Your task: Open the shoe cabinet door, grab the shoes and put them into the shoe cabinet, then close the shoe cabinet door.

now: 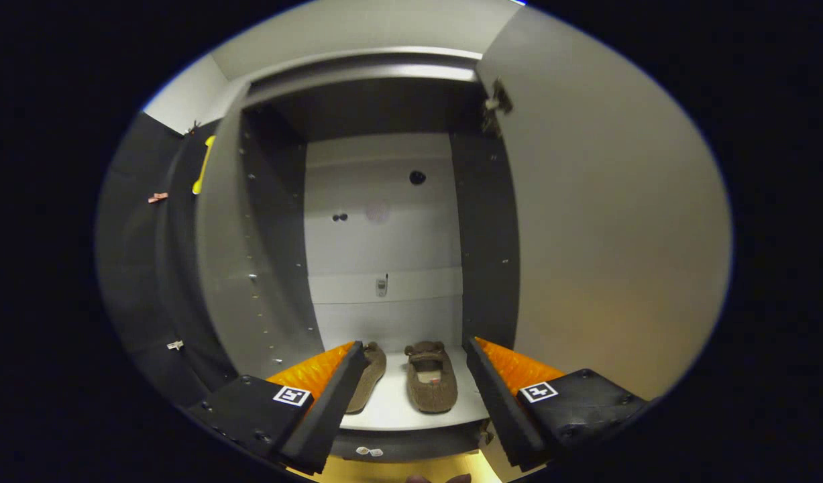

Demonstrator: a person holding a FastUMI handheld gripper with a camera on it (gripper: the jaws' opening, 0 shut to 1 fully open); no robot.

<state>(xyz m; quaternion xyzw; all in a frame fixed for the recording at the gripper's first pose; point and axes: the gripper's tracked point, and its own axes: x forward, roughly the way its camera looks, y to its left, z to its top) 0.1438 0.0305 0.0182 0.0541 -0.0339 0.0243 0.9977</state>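
Note:
The shoe cabinet (377,221) stands open ahead of me, its pale door (606,228) swung out to the right. Two brown slippers rest side by side on the cabinet's white bottom shelf (394,409). The right slipper (431,377) lies between my fingers and beyond them. The left slipper (371,376) is partly hidden behind my left finger. My gripper (416,355) is open, its black and orange fingers (331,396) spread wide in front of the shelf with nothing held.
The cabinet's dark side panels (277,241) rise on both sides of the opening, the left one studded with shelf-pin holes. A yellow handle (203,164) shows on the closed door to the left. The floor (398,469) below the shelf is yellowish.

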